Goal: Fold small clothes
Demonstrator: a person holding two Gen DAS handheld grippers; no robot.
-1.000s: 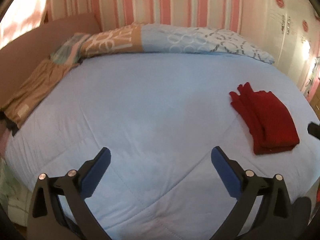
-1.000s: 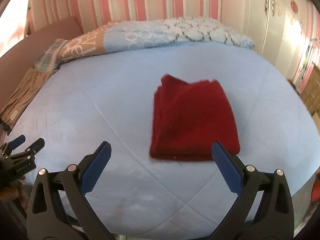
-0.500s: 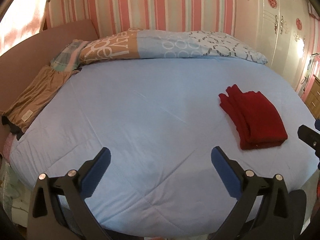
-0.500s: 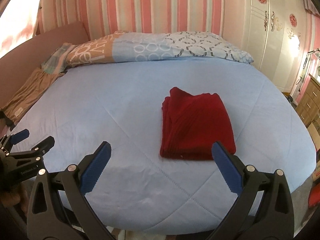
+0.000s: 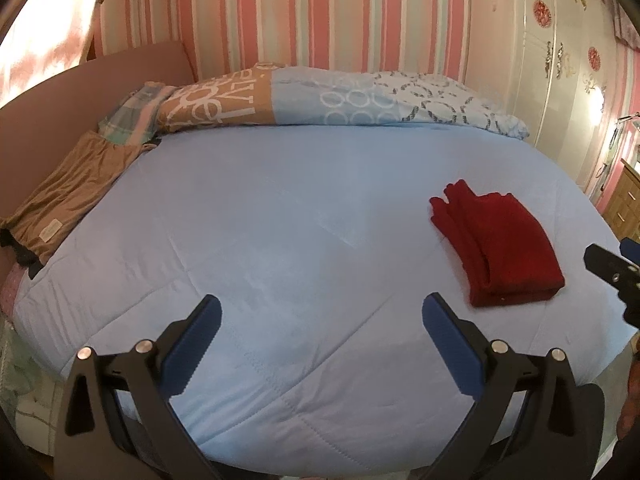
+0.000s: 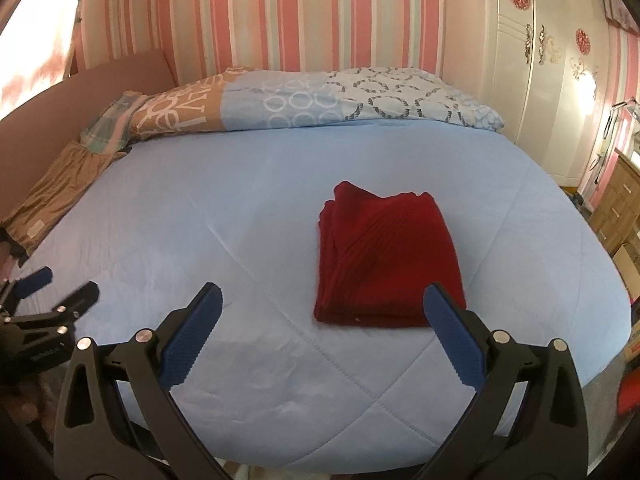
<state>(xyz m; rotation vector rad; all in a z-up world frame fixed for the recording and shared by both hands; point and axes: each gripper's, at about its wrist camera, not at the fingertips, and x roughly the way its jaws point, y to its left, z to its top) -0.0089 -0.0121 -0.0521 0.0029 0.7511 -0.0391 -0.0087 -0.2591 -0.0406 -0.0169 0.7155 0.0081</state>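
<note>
**Red cloth folded on the bed, both grippers empty**

Your left gripper [image 5: 320, 316] has its fingers spread wide and holds nothing; it hangs over the near edge of the blue bed cover [image 5: 280, 216]. Your right gripper [image 6: 322, 314] is also wide apart and empty. The red cloth [image 6: 384, 256] lies folded in a neat rectangle on the cover, right of the middle, its near edge just beyond your right gripper's right finger [image 6: 452, 334]. In the left wrist view the same cloth [image 5: 500, 240] lies far to the right. A patterned duvet [image 6: 320, 100] is rolled along the far side of the bed, and a brown garment [image 5: 72, 192] lies at the left edge.
</note>
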